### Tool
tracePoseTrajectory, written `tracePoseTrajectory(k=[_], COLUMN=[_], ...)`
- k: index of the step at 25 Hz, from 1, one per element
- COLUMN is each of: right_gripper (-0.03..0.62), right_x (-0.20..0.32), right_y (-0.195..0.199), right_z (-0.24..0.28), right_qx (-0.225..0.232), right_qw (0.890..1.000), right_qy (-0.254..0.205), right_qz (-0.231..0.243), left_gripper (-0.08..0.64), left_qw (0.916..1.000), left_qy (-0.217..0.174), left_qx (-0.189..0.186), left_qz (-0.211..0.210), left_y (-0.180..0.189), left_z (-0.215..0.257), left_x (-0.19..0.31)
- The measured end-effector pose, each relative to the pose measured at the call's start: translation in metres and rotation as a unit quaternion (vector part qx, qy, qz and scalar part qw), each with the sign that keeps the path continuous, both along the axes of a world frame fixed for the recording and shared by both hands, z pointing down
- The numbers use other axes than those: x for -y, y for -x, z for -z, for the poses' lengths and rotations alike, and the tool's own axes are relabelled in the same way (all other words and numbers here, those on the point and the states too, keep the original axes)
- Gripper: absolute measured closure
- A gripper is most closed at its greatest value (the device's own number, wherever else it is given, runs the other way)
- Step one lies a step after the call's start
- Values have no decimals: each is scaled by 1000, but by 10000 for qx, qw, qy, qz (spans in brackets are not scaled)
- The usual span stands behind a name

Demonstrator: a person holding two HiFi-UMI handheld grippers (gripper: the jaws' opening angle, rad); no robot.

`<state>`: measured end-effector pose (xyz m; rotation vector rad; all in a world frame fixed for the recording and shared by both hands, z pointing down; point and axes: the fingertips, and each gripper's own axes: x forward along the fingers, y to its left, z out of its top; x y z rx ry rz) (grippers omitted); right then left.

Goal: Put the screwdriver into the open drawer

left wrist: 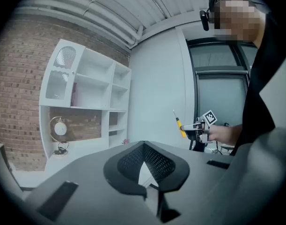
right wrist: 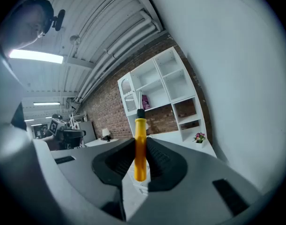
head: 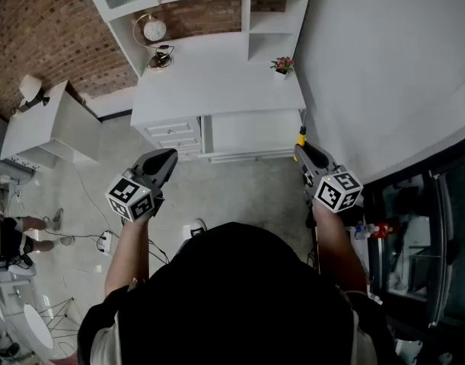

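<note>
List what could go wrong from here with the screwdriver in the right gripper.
The right gripper pinches the screwdriver by its yellow handle only. Held upright with the shaft free, it might pivot or slip. The flower pot stands at the desk's right edge, on that gripper's side, and could get knocked.

On the desk (head: 209,86), the clock (head: 154,29) stands at the back left corner beneath the shelves (head: 247,6), the flower pot (head: 282,65) at the right edge, and the screwdriver (head: 300,137) hangs before the front right corner.
</note>
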<state>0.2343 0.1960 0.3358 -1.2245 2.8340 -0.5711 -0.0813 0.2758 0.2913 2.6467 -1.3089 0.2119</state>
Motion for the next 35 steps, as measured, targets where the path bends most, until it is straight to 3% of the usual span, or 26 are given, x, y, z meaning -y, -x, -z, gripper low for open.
tracePoseTrajectory(k=[3,8,15,26,35], right_gripper=[512,512,509,509,509], right_x=[7,4,17,37,75], right_y=[-12,-6,0,12,22], right_z=[0,-17,-10,-21,-29], right_qx=[-66,-115,-184,-176,-222], right_qw=[9999,9999,9998,9997,9990], right_qy=[-30,106,2,173,299], right_qz=[-93,-18,-36,-34,-233], left_gripper=[545,545,545,545,545], left_qw=[9998,9982,9967,9960,9970], left_qy=[-141,-340,-539,-661,-563], left_qx=[42,482,606,598,472], left_qz=[-106,-85,15,-30,-237], left_y=[-13,-19,-21,-9,-6], left_z=[3,-5,6,9,1], left_x=[25,37,52,88,145])
